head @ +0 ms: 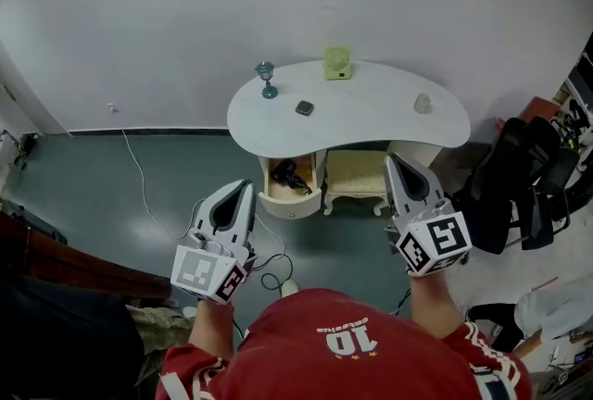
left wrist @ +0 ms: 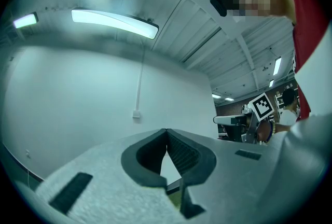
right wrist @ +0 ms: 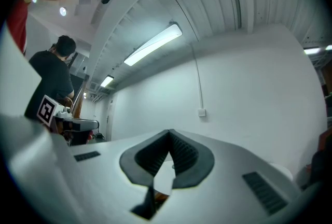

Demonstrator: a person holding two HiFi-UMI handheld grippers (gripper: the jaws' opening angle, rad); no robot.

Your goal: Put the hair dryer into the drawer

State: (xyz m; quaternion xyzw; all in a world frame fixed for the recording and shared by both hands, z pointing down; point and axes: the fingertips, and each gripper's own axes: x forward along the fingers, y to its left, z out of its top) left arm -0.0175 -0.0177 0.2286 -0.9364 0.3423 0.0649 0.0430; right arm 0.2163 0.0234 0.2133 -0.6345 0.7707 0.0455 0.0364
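Observation:
The black hair dryer (head: 289,176) lies inside the open drawer (head: 290,204) under the left end of the white curved table (head: 371,120). Both grippers are held up in front of the person, well short of the table. My left gripper (head: 246,185) is shut and empty, its tip just left of the drawer in the head view. In the left gripper view, the left gripper (left wrist: 166,130) has its pads meeting against the white wall. My right gripper (head: 391,159) is shut too, holding nothing, and the right gripper (right wrist: 169,131) shows its tips touching.
On the tabletop stand a teal goblet-shaped item (head: 267,79), a small dark square item (head: 304,107), a green device (head: 337,63) and a clear cup (head: 422,103). A cream stool (head: 356,176) sits under the table. Black chairs (head: 528,185) crowd the right. A cable (head: 139,171) trails on the floor.

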